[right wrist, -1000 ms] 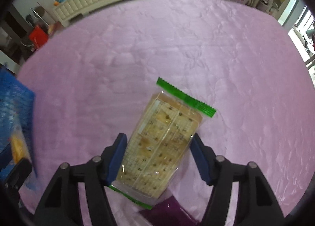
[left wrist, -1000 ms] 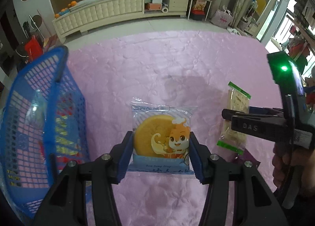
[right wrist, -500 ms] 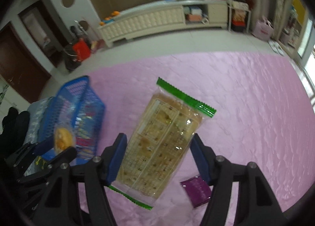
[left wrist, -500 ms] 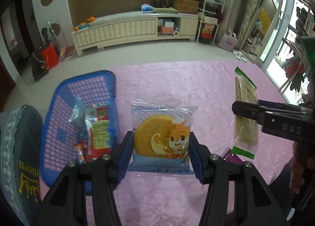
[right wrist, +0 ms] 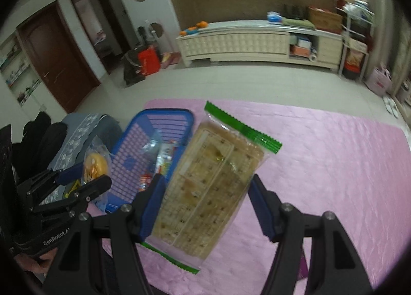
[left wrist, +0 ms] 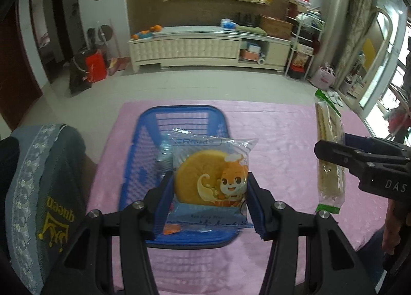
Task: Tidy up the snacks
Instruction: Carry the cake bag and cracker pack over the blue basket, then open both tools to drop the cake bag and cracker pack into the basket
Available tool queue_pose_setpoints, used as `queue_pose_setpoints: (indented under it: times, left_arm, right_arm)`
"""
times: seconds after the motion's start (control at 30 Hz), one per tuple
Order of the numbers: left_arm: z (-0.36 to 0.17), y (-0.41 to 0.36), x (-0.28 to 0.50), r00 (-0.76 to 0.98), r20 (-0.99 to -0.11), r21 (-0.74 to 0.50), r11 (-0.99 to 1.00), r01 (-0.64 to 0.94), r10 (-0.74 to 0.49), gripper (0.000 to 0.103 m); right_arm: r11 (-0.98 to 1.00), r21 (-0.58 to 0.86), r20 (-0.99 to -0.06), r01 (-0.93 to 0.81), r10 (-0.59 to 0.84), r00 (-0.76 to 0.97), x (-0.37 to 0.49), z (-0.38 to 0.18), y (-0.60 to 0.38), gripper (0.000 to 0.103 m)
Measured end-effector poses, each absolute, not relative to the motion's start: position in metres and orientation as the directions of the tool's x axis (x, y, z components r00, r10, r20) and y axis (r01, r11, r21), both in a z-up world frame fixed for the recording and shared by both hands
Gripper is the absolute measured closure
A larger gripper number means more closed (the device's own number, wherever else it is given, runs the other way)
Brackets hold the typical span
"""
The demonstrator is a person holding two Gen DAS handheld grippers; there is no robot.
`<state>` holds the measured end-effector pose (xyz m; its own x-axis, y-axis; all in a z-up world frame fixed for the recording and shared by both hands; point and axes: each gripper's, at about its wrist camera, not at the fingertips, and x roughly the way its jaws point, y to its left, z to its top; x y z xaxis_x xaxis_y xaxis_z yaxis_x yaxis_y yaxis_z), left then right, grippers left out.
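Note:
My left gripper (left wrist: 209, 201) is shut on a clear packet with a round yellow cake and a cartoon figure (left wrist: 209, 182), held in the air above the blue plastic basket (left wrist: 143, 156). My right gripper (right wrist: 208, 207) is shut on a long cracker packet with green ends (right wrist: 213, 189), held above the pink table to the right of the basket (right wrist: 133, 156). The cracker packet (left wrist: 330, 156) and right gripper (left wrist: 334, 151) show at the right of the left wrist view. The left gripper (right wrist: 84, 179) with the cake packet (right wrist: 95, 166) shows at the left of the right wrist view. Several snack packets lie in the basket.
The pink tablecloth (right wrist: 334, 166) covers the table. A small purple packet (right wrist: 304, 266) lies on it near the front right. A grey chair back with lace trim (left wrist: 38, 192) stands left of the table. A white cabinet (left wrist: 205, 48) is across the floor.
Both grippers have risen off the table with their packets. The left one has swung left and now hangs over the basket; the right one has followed toward it.

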<state>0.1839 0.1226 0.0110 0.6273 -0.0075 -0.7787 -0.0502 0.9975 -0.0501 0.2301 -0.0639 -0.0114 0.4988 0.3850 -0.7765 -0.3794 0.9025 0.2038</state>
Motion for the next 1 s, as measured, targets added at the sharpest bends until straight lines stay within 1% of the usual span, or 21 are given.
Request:
queue_pose_setpoints:
  times: [0.13,0.27,0.53,0.67,0.7,0.73,0.8,1.0]
  left_arm:
    - [0.003,0.152,0.184,0.611,-0.792,-0.046,0.995,-0.090,0.019,0.052]
    - [-0.014,0.171,0.188,0.574,-0.819,-0.069,0.992,-0.108,0.006,0.052]
    - [-0.059,0.185,0.190,0.502,-0.865,-0.104,0.987,-0.124,-0.028,0.052]
    - [-0.071,0.188,0.195,0.465,-0.884,-0.112,0.987,-0.119,-0.044,0.051]
    - [-0.071,0.189,0.194,0.464,-0.884,-0.122,0.986,-0.116,-0.054,0.049]
    - [-0.071,0.192,0.195,0.462,-0.885,-0.122,0.985,-0.121,-0.053,0.044]
    - [-0.069,0.198,0.194,0.469,-0.882,-0.121,0.983,-0.141,-0.042,0.039]
    - [-0.060,0.215,0.184,0.496,-0.868,-0.130,0.978,-0.162,-0.033,0.039]
  right_arm:
    - [0.877,0.198,-0.777,-0.437,0.412,0.476,0.234,-0.016,-0.029,0.033]
    - [0.859,0.188,-0.786,-0.477,0.423,0.452,0.238,-0.024,-0.002,0.033]
    - [0.848,0.114,-0.821,-0.518,0.374,0.432,0.246,-0.050,0.033,0.033]
    - [0.849,0.103,-0.831,-0.518,0.360,0.424,0.250,-0.058,0.037,0.033]
    - [0.851,0.104,-0.832,-0.514,0.358,0.423,0.250,-0.058,0.039,0.033]
    - [0.853,0.107,-0.832,-0.512,0.359,0.424,0.251,-0.059,0.039,0.033]
    - [0.855,0.112,-0.830,-0.507,0.361,0.425,0.252,-0.059,0.042,0.033]
    - [0.851,0.138,-0.832,-0.508,0.377,0.407,0.252,-0.057,0.047,0.033]
